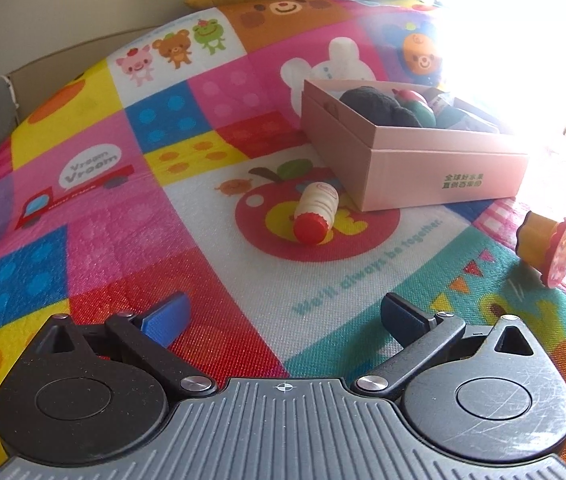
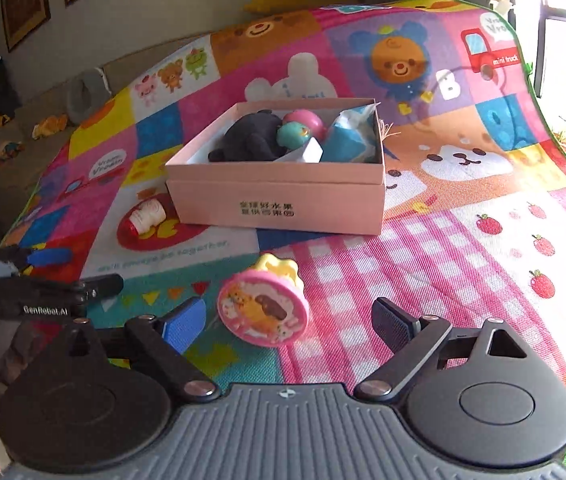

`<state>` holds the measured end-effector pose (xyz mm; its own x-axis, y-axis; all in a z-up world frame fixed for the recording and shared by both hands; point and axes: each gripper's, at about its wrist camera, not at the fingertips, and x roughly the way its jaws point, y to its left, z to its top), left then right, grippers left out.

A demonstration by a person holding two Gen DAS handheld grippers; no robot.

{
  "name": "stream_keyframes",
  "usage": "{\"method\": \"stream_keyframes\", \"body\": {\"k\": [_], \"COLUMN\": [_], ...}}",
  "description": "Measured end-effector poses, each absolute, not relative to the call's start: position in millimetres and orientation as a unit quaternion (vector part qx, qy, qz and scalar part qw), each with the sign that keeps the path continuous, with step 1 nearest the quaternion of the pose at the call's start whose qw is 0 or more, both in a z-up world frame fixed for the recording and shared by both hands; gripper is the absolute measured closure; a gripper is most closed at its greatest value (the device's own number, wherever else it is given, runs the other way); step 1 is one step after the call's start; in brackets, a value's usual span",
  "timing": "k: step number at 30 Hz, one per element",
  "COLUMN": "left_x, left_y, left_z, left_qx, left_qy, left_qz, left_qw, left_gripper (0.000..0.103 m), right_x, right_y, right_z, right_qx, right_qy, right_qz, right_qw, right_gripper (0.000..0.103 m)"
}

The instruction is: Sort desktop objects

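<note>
Both grippers are hovering low with their fingers spread wide, and neither is holding anything. The left gripper (image 1: 285, 312) is pointing forward and slightly down, its blue-padded finger (image 1: 167, 320) angling out to one side and its dark finger (image 1: 401, 316) to the other, with a broad gap between them. The right gripper (image 2: 287, 320) is sitting in the same wide-open pose, blue finger (image 2: 185, 322) on the left of its view, dark finger (image 2: 393, 320) on the right. From the right wrist view, the left gripper (image 2: 55, 272) is showing at the far left edge, one blue fingertip (image 2: 49, 257) and a black finger reaching inward, level with the right one and well apart from it.
</note>
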<state>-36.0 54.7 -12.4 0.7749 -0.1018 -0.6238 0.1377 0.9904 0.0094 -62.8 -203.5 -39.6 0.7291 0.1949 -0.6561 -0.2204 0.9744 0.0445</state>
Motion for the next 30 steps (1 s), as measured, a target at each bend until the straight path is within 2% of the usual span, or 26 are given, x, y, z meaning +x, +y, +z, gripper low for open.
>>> {"method": "stream_keyframes", "body": {"k": [2,7,9,10,14,19,24,27,30], "left_x": [-36.0,-32.8,-32.9,-33.8,-40.2,-45.5,-48.7,-54.6,-55.5], "left_y": [54.2,50.5,46.0,43.8,33.6,20.3,19.5,11.2,11.9], "left_z": [-12.5,-8.5,-5.5,-3.9,-0.6,-2.7,-5.7,-10.2,-10.7], "left_qx": [0.027,0.024,0.021,0.015,-0.014,0.004,0.01,0.05,0.047], "left_qy": [0.329,0.349,0.357,0.36,0.367,0.369,0.361,0.349,0.346], "left_qz": [-0.063,-0.055,-0.073,-0.086,-0.126,-0.12,-0.118,-0.113,-0.111], "left_qw": [0.942,0.935,0.931,0.929,0.921,0.921,0.925,0.929,0.931], "left_gripper": [0.0,0.0,0.0,0.0,0.0,0.0,0.0,0.0,0.0], "right_x": [-62.6,-68.5,-69.3,-68.1,-59.4,-29.8,-7.3,-7.3,-17.4], "right_y": [-191.0,-162.0,-152.0,-149.5,-157.3,-183.0,-191.3,-199.9,-221.0], "right_z": [-46.8,-51.4,-49.7,-48.1,-33.0,-12.0,-19.2,-20.2,-10.4], "right_qx": [-0.044,-0.107,-0.144,-0.155,-0.129,-0.01,0.009,0.029,0.071], "right_qy": [0.35,0.325,0.308,0.307,0.327,0.403,0.42,0.414,0.378], "right_qz": [0.11,0.118,0.107,0.105,0.119,0.167,0.147,0.146,0.144], "right_qw": [0.929,0.932,0.934,0.933,0.928,0.9,0.895,0.898,0.912], "right_gripper": [0.019,0.024,0.035,0.048,0.048,0.048,0.05,0.049,0.036]}}
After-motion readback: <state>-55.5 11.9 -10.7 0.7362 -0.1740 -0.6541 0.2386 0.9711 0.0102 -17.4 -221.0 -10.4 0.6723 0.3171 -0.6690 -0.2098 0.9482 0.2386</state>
